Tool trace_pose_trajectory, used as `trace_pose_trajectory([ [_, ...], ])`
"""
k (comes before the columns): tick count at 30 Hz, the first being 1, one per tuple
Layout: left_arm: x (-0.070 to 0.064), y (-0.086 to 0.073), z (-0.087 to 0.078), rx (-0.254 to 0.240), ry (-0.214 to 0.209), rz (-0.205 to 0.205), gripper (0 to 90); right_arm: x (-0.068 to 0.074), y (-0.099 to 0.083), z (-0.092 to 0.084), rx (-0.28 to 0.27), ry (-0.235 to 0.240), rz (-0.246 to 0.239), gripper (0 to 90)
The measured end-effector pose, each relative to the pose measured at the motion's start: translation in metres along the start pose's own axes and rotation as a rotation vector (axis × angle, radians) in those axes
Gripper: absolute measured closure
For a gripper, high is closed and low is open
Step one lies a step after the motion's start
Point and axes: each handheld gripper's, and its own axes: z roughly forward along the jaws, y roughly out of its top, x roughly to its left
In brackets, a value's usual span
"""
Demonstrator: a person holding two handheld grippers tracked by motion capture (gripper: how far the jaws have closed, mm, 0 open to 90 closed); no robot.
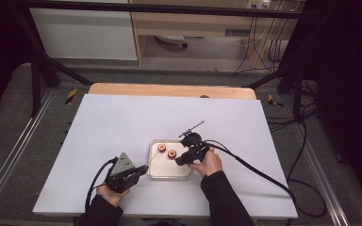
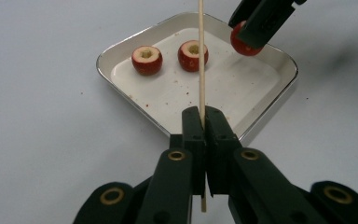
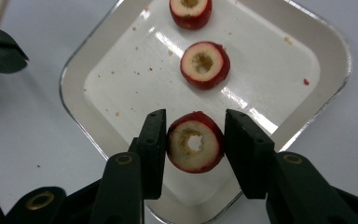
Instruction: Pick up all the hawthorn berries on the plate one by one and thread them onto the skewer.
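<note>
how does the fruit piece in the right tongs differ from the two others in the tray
The held fruit piece sits between the right tongs, near the tray's edge closest to the person; the two loose pieces lie free on the tray floor, farther in. The held one's core hole shows light through it; the loose ones' holes look filled or shadowed. All three are red-skinned, pale-fleshed and cored.

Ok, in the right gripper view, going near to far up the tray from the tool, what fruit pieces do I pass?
Cored red fruit piece between the right tool's jaws → second cored piece lying mid-tray → third cored piece at the top edge of the picture, all over the metal tray.
</note>
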Motion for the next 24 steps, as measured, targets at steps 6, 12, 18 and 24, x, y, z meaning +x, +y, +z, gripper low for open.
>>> trace_pose_trajectory([
  [6, -0.001, -0.001, 0.0, -0.021, -0.002, -0.029, 88.0, 0.002, -0.001, -0.016, -0.126, 0.014, 0.012, 60.4],
  [12, -0.001, -0.002, -0.002, -0.048, 0.002, -0.072, 88.0, -0.003, -0.008, -0.026, -0.288, 0.063, 0.056, 60.6],
  [18, -0.001, -0.002, -0.002, -0.068, 0.012, -0.103, 88.0, -0.007, -0.017, -0.03, -0.458, 0.129, 0.112, 60.6],
  [24, -0.003, -0.002, -0.004, -0.1, 0.003, -0.128, 88.0, 0.0, -0.016, -0.027, -0.598, 0.176, 0.155, 60.6],
])
